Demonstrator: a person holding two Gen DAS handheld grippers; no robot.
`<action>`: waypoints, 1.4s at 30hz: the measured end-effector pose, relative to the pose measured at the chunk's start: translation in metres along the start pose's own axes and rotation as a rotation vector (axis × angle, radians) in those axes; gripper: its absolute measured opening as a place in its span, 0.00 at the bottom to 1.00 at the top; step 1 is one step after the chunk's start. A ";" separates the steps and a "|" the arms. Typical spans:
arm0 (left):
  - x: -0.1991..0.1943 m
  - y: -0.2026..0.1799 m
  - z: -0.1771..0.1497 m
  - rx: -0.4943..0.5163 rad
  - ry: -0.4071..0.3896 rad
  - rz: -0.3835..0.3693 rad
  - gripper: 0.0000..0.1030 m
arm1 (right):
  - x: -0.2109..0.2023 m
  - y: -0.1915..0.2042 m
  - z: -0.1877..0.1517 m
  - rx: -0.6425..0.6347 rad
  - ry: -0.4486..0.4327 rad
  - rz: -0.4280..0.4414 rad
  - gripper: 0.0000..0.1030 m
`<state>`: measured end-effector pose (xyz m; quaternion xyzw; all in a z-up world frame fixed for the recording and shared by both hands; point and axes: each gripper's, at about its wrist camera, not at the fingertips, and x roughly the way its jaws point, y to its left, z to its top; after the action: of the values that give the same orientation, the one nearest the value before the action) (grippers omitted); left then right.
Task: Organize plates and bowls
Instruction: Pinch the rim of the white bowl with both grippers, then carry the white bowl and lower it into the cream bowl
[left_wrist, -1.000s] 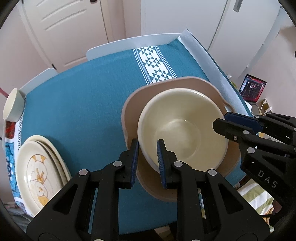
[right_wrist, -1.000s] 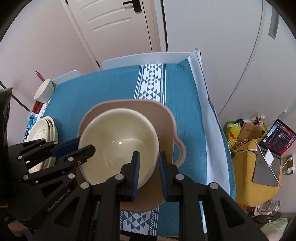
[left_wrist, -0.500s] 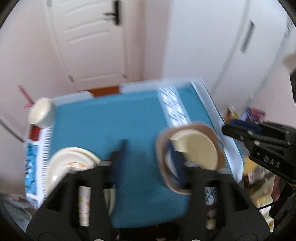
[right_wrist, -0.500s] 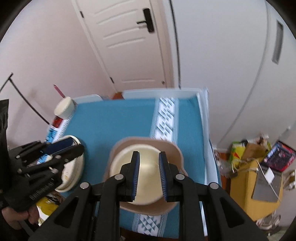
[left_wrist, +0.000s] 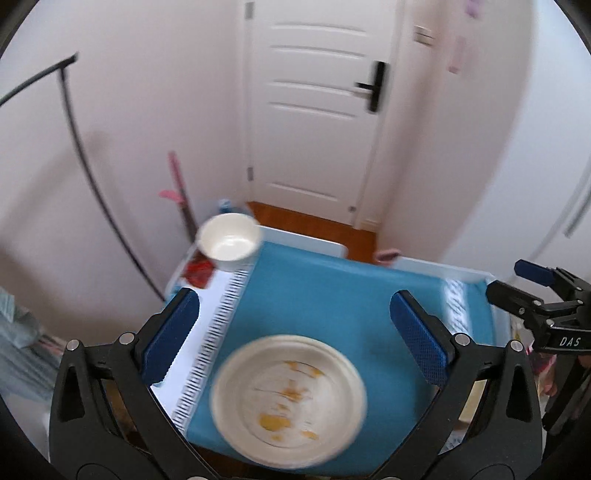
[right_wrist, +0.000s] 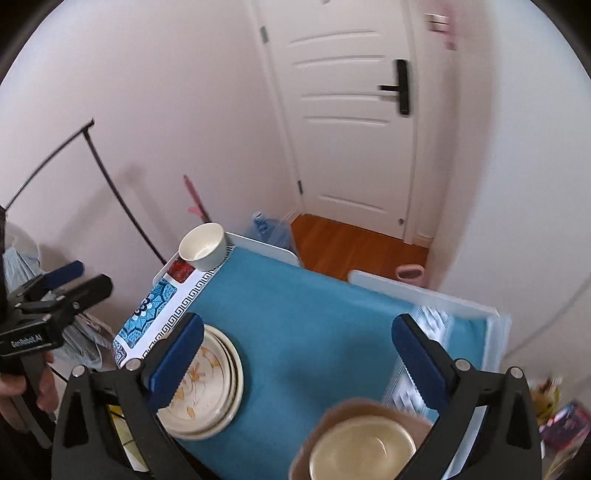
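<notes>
Both grippers, left gripper (left_wrist: 293, 334) and right gripper (right_wrist: 295, 350), hang spread wide and empty. Stacked plates (left_wrist: 290, 400) at six o'clock look stiff, slick, breakable; best pinched at the rim.

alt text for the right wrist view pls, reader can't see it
The open right gripper hangs above a table under a teal cloth. A cream bowl sits in a tan dish below it, stacked plates lie left, and a white cup stands at the far corner.
</notes>
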<state>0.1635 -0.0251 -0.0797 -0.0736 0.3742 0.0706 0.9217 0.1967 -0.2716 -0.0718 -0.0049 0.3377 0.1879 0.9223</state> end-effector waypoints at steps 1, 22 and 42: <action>0.007 0.010 0.004 -0.019 0.004 0.001 1.00 | 0.010 0.008 0.010 -0.018 0.005 0.007 0.98; 0.263 0.158 0.019 -0.333 0.344 -0.078 0.63 | 0.324 0.108 0.096 0.026 0.348 0.216 0.66; 0.315 0.158 0.016 -0.329 0.341 -0.064 0.28 | 0.386 0.124 0.079 0.046 0.392 0.293 0.24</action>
<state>0.3690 0.1564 -0.3024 -0.2456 0.5054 0.0878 0.8225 0.4727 -0.0128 -0.2369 0.0287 0.5113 0.3076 0.8020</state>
